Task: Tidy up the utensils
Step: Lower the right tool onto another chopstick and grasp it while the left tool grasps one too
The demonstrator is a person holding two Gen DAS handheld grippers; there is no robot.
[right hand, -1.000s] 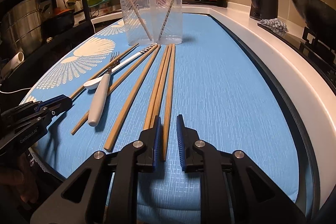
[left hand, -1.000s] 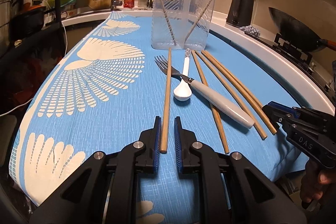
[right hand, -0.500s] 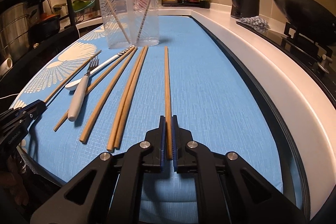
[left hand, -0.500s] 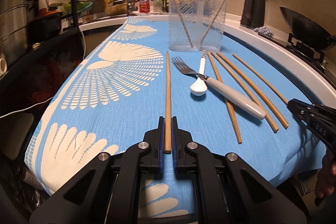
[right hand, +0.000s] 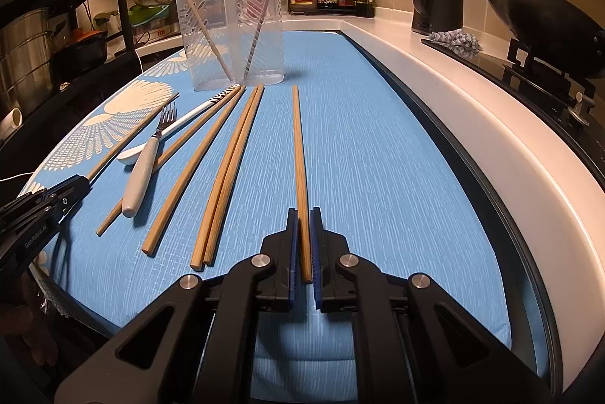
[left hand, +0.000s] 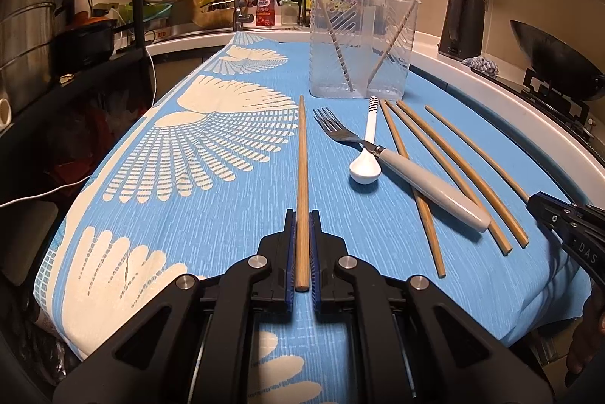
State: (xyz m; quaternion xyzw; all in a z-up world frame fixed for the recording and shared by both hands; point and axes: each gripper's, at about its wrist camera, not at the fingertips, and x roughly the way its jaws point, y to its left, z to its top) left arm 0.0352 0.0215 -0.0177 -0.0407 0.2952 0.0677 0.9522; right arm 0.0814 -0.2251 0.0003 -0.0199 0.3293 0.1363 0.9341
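Blue patterned cloth [left hand: 227, 215] covers the bench, where the left gripper [left hand: 301, 226], at bottom centre of its view, is clamped on the near end of a wooden chopstick [left hand: 302, 169]. At bottom centre of the right wrist view, the right gripper [right hand: 304, 226] pinches a second chopstick [right hand: 298, 158]. Between them lie a fork [left hand: 408, 173], a white spoon [left hand: 368, 146] and four loose chopsticks [right hand: 227, 169]. A clear plastic container [left hand: 363, 41] at upper centre holds two more sticks, leaning.
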